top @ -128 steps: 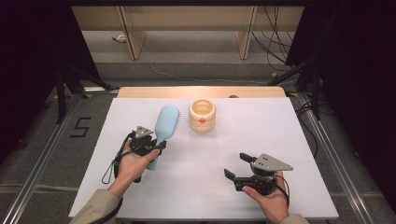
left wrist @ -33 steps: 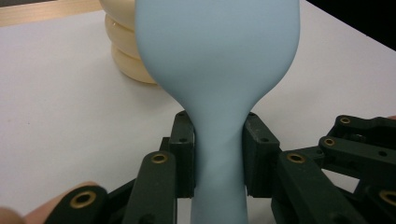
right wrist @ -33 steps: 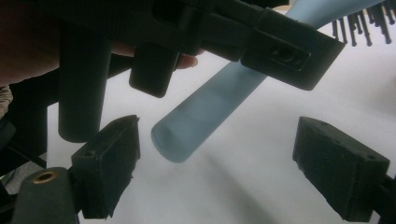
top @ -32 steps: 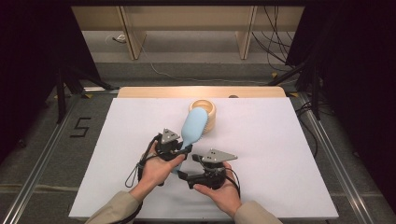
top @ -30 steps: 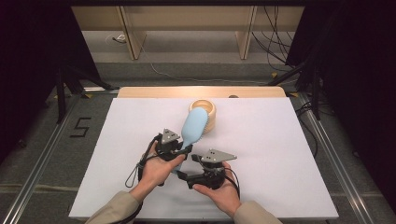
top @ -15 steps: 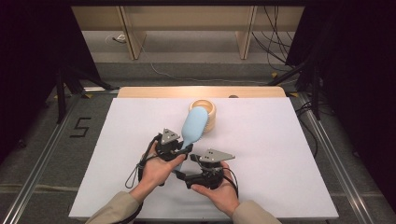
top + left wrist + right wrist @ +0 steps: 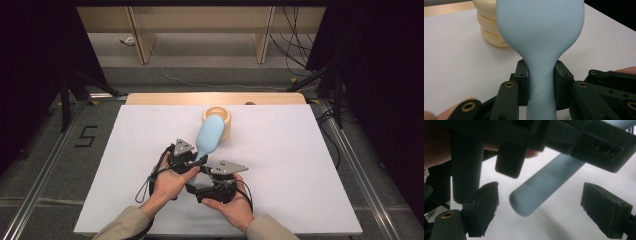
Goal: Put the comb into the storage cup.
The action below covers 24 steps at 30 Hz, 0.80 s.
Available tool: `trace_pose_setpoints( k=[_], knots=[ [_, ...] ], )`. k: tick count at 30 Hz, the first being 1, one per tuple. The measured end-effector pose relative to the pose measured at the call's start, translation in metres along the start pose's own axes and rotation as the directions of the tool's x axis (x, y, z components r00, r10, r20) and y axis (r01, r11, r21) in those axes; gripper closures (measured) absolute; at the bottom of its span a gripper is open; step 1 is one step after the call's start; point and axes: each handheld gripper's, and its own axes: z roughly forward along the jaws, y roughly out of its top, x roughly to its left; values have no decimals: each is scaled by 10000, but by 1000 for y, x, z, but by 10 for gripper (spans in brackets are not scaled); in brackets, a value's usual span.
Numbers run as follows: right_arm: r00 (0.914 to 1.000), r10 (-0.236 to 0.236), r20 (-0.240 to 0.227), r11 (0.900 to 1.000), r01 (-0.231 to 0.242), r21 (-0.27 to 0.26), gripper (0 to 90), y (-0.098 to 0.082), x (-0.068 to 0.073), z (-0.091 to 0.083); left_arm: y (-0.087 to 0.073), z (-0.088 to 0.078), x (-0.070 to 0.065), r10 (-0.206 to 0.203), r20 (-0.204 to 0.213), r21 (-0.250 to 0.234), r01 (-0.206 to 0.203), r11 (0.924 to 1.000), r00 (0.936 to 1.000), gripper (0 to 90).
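**Brush clamped on the left, handle end between the right jaws**

Near the table's middle, toward the six o'clock edge in the high view, the left gripper (image 7: pixel 196 159) grips a light-blue hairbrush (image 7: pixel 209 136) by its neck. The left gripper view shows the two black pads (image 7: pixel 522 85) pressed against both sides of the narrow part, with the broad smooth back of the brush rising above them. The brush head points to about one o'clock and overlaps a cream ringed bowl (image 7: pixel 223 118) that stands on the white table (image 7: pixel 300 165) at twelve o'clock. The right gripper (image 7: pixel 197 191) sits just beside the left, at its five o'clock. Its jaws stand wide apart in the right gripper view, with the rounded handle end between them, touching neither pad (image 7: pixel 607 212).
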Motion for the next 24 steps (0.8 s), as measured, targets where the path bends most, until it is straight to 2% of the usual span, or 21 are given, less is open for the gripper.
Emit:
trace_pose_setpoints(
  k=[12, 24],
  knots=[
    [9999, 64, 114, 10000, -64, 0, 165, 1, -3, 1, -4, 3, -9, 68, 186, 33, -69, 10000, 9998, 689],
    [9996, 172, 234, 9998, -174, 51, 186, 0, -4, 3, -5, 3, -10, 62, 246, 41, -63, 10000, 9997, 689]
  ],
)
